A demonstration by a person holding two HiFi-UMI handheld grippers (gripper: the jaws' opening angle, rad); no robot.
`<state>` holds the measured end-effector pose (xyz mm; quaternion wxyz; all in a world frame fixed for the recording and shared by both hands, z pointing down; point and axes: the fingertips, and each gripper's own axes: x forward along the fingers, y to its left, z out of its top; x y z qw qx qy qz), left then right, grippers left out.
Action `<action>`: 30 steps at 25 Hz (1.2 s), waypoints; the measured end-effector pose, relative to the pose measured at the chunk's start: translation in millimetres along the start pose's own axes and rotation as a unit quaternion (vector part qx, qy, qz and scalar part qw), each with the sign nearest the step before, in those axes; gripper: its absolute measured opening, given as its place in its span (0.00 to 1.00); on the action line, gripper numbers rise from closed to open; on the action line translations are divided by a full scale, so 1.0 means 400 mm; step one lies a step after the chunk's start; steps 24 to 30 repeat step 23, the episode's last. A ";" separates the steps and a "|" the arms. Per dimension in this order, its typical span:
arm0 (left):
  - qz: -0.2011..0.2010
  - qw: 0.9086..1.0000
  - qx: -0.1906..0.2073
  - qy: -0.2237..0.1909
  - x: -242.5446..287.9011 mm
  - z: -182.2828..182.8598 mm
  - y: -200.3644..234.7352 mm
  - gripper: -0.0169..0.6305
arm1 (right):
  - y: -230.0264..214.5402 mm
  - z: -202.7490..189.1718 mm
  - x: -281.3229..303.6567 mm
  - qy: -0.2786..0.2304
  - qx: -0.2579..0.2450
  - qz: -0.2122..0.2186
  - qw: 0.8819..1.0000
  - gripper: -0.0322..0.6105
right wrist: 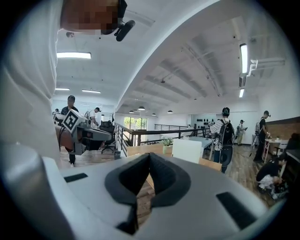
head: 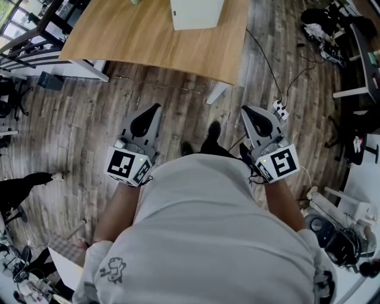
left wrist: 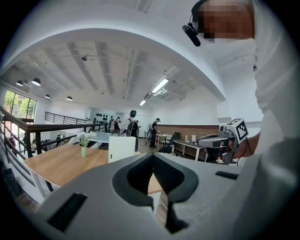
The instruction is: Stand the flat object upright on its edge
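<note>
Showing jaws pressed together on nothing, left gripper and right gripper hang over plank floor, short of the near edge of the wooden table bearing a white box.

Open-plan office: wooden desk, floor cables, ceiling strip lights.

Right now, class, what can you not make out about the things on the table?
White object: head view's top edge cuts it off; whether it is flat or a box is unclear.
Its base: hidden behind the left gripper and right gripper in their own views.
Vase: too small in the left gripper view for detail.
</note>
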<state>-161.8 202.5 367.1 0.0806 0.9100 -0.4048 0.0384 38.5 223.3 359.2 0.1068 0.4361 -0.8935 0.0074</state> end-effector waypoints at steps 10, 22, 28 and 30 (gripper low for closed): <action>-0.002 1.000 0.019 -0.012 -0.028 0.017 -0.031 0.04 | 0.026 0.002 -0.052 -0.018 0.002 -0.009 1.000 0.06; 0.003 1.000 0.012 -0.015 -0.036 0.019 -0.024 0.04 | 0.033 0.005 -0.046 -0.010 -0.005 -0.009 1.000 0.06; 0.004 1.000 0.010 -0.014 -0.035 0.017 -0.022 0.04 | 0.034 0.006 -0.044 -0.010 -0.005 -0.009 1.000 0.06; 0.004 1.000 0.010 -0.014 -0.035 0.017 -0.022 0.04 | 0.034 0.006 -0.044 -0.010 -0.005 -0.009 1.000 0.06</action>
